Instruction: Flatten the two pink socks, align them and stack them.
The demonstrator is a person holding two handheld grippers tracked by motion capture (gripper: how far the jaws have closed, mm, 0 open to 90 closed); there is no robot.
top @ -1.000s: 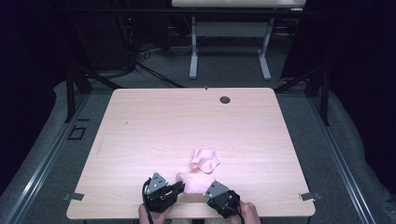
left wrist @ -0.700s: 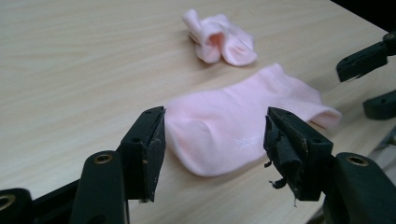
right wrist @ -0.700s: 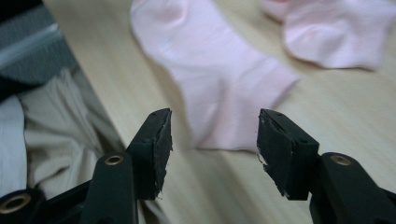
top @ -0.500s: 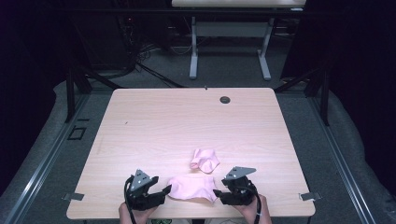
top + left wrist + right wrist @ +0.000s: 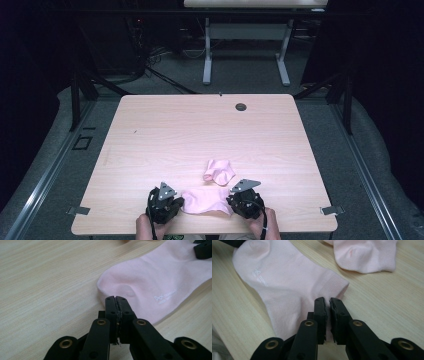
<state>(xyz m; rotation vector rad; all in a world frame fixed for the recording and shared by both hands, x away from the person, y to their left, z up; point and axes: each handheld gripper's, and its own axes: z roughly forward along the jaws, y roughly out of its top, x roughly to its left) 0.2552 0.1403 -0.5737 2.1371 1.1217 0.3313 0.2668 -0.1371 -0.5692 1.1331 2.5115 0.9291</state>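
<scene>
A pink sock [image 5: 205,201] lies stretched flat near the table's front edge, between my two grippers. My left gripper [image 5: 180,204] is shut on its rounded toe end [image 5: 125,287]. My right gripper [image 5: 231,202] is shut on the ribbed cuff edge [image 5: 332,286]. In the left gripper view the jaws [image 5: 116,301] meet on the fabric's rim. The right gripper view shows the jaws [image 5: 327,302] pinching the cuff with a thin gap between them. A second pink sock [image 5: 219,171] lies crumpled just beyond the first, also seen as a loose sock [image 5: 364,255] ahead of the right jaws.
The wooden table [image 5: 200,130] has a round cable hole [image 5: 241,106] near its far edge. Both hands sit right at the front edge. Beyond the table stand the white legs of another desk [image 5: 207,55] on grey floor.
Both grippers started close together at the front middle with the sock bunched. They have drawn apart to left and right, and the sock now lies spread flat between them.
</scene>
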